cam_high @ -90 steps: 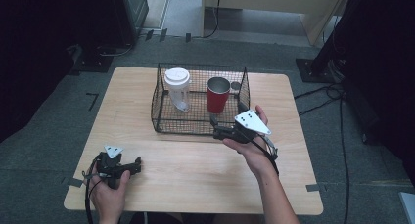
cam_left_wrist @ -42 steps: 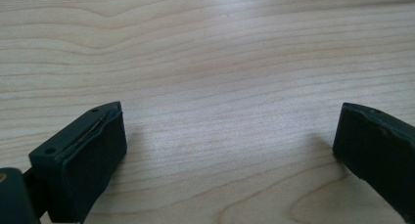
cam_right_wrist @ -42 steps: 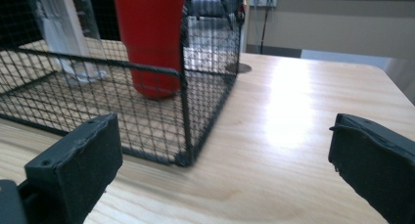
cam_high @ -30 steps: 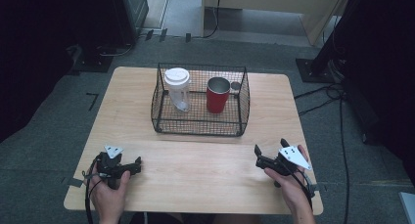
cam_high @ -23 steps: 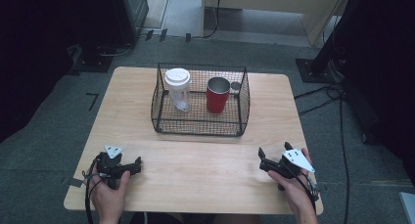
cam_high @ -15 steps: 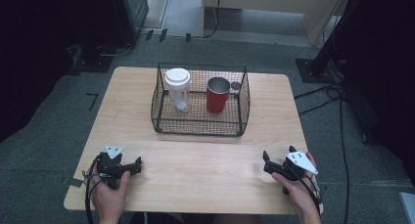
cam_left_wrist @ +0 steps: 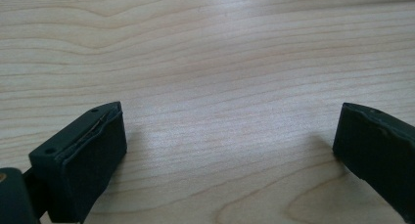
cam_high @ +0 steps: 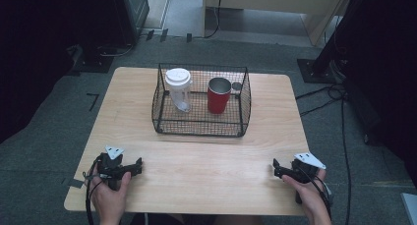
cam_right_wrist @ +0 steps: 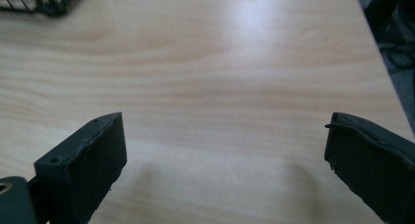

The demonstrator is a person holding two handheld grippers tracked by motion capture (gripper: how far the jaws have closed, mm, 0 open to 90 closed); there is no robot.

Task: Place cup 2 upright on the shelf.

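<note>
My left gripper [cam_high: 139, 165] rests at the table's near left corner, a hand around it, jaws wide apart. In the left gripper view my left gripper [cam_left_wrist: 230, 136] has bare wood between its jaws. My right gripper [cam_high: 275, 170] lies low at the near right edge, pointing left. Its jaws have just been closing a little and stand open, with nothing between them; the right gripper view shows my right gripper [cam_right_wrist: 225, 145] over bare tabletop. A black wire basket [cam_high: 201, 131] at the table's far middle holds a clear tumbler with a white lid [cam_high: 178, 90] and a red cup [cam_high: 218, 95].
The wooden table [cam_high: 206, 171] stretches bare between the two grippers and in front of the basket. A corner of the basket [cam_right_wrist: 39, 1] appears at the top left of the right gripper view. Cables and dark stands lie on the grey floor beyond the table's right edge.
My right gripper has drawn back from beside the basket to the table's near right edge and sunk lower. The left gripper has stayed where it was.
</note>
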